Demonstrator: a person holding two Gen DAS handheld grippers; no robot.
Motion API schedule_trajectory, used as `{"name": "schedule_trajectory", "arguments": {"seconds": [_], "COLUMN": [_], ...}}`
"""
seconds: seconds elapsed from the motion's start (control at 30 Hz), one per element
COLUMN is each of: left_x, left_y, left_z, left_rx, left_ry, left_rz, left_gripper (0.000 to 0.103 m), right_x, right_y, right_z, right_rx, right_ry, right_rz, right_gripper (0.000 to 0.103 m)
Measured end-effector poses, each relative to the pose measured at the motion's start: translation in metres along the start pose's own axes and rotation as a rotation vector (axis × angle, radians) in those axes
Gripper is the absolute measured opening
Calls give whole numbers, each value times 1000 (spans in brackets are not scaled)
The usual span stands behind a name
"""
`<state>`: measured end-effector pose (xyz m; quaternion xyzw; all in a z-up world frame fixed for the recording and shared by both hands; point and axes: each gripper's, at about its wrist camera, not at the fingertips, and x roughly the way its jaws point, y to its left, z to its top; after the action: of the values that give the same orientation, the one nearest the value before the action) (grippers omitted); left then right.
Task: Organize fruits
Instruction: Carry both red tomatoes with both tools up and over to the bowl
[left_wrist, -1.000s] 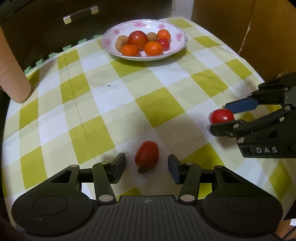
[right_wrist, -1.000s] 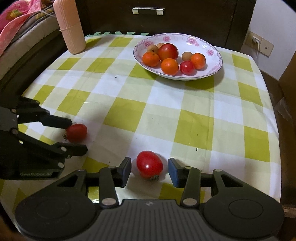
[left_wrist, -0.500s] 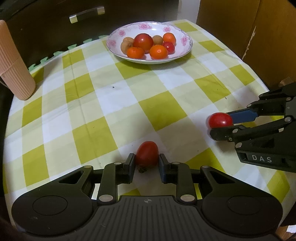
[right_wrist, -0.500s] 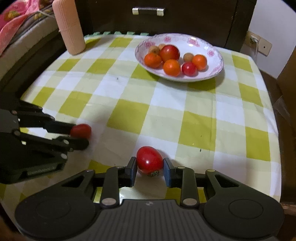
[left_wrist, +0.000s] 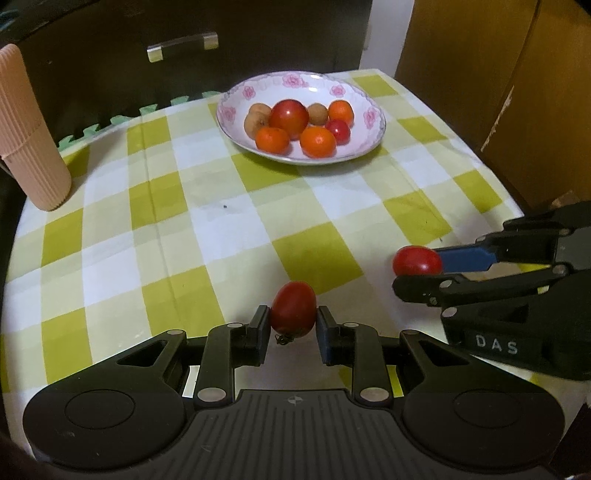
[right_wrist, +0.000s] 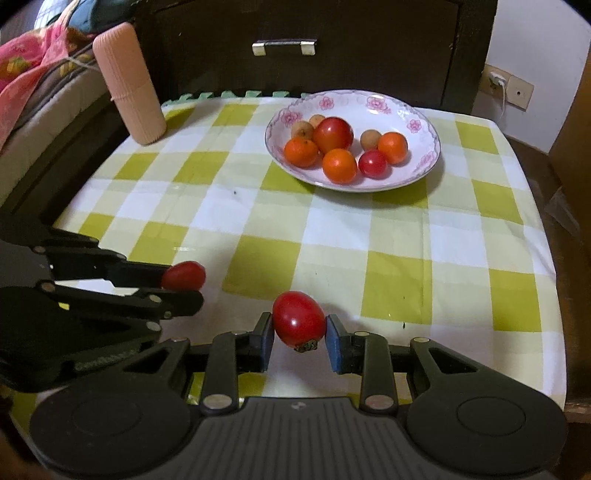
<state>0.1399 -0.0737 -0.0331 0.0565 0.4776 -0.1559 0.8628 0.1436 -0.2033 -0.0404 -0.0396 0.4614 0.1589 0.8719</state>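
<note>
My left gripper (left_wrist: 291, 326) is shut on a small red tomato (left_wrist: 294, 313), held just above the checked cloth. The same gripper (right_wrist: 192, 286) and its tomato (right_wrist: 183, 275) show at the left of the right wrist view. My right gripper (right_wrist: 299, 334) is shut on a second red tomato (right_wrist: 298, 318), stem end down. From the left wrist view that gripper (left_wrist: 410, 275) and its tomato (left_wrist: 416, 260) are at the right. A white flowered plate (left_wrist: 369, 107) at the far side holds several fruits: oranges, tomatoes and small brown ones. The plate (right_wrist: 424, 147) is also ahead in the right view.
A yellow and white checked cloth (left_wrist: 184, 229) covers the table. A ribbed pink cylinder (left_wrist: 26, 129) stands at the far left corner, also (right_wrist: 129, 85). A dark drawer front with a metal handle (right_wrist: 283, 47) rises behind the table. A wooden panel (left_wrist: 517, 74) stands to the right.
Both grippers went from open around their tomatoes to shut on them. Both have since lifted the tomatoes slightly off the cloth, and the plate now looks nearer.
</note>
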Motion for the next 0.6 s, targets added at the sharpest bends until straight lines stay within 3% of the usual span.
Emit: {"name": "schedule_trajectory", "arguments": {"seconds": [0.6], "left_x": [-5], "left_y": [-3], "left_z": [31], "left_rx": [-25], "left_ry": [-74], "left_rz": [-6], "left_gripper": [32], "right_x": [-11], "right_y": [-14], "right_z": [29], "right_rx": [84], "right_ry": [-77], "right_rz": [-8], "right_gripper": [29]}}
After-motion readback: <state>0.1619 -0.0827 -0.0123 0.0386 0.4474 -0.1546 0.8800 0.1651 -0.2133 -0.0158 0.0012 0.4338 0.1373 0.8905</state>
